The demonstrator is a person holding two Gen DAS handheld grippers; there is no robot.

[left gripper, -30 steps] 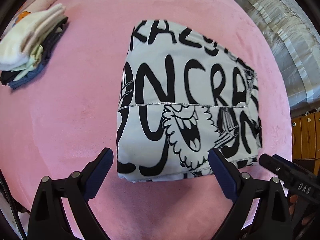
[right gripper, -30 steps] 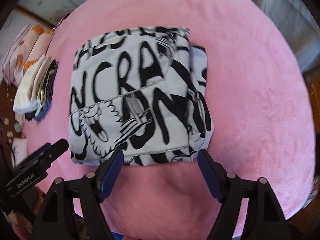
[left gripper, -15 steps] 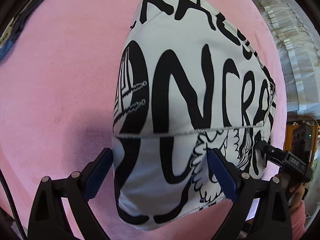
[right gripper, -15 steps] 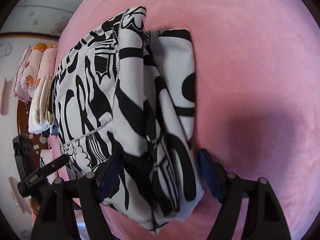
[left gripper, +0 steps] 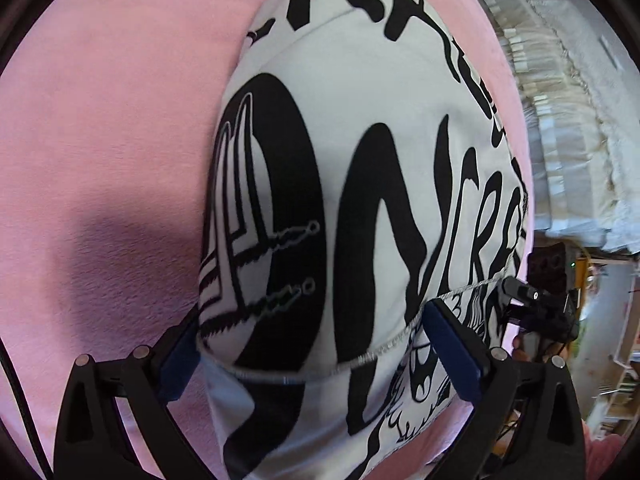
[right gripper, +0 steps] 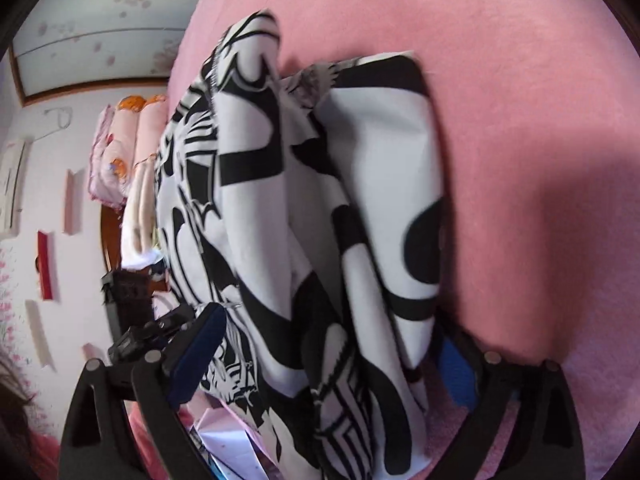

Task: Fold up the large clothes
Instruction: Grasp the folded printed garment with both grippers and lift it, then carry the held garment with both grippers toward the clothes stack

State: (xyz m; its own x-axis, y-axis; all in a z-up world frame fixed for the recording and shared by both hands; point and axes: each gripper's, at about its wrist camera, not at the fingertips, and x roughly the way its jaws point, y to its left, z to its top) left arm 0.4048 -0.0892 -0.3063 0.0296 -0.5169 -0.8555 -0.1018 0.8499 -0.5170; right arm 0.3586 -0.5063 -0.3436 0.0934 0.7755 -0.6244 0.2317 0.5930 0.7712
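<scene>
The folded garment, white with heavy black lettering, lies on the pink blanket, and both grippers straddle its near end. In the left wrist view the left gripper has its jaws spread wide and opening further, the cloth's near left corner between them; whether the blue pads press on it cannot be told. Bare pink lies open from 7 to 11 o'clock of the garment, with a dark shadow at 9. The garment's right edge runs close to the blanket's edge at 3 o'clock, where pale pleated curtain fabric hangs beyond.

In the right wrist view the right gripper also stands wide and is opening, with the garment's layered side folds bunched between its jaws; contact with the pads is unclear there too. Open pink blanket fills 12 to 4 o'clock. At 9 o'clock sit stacked folded clothes, partly hidden behind the garment. The garment's near edge is cut off by the frame bottom, and motion blur softens the print.
</scene>
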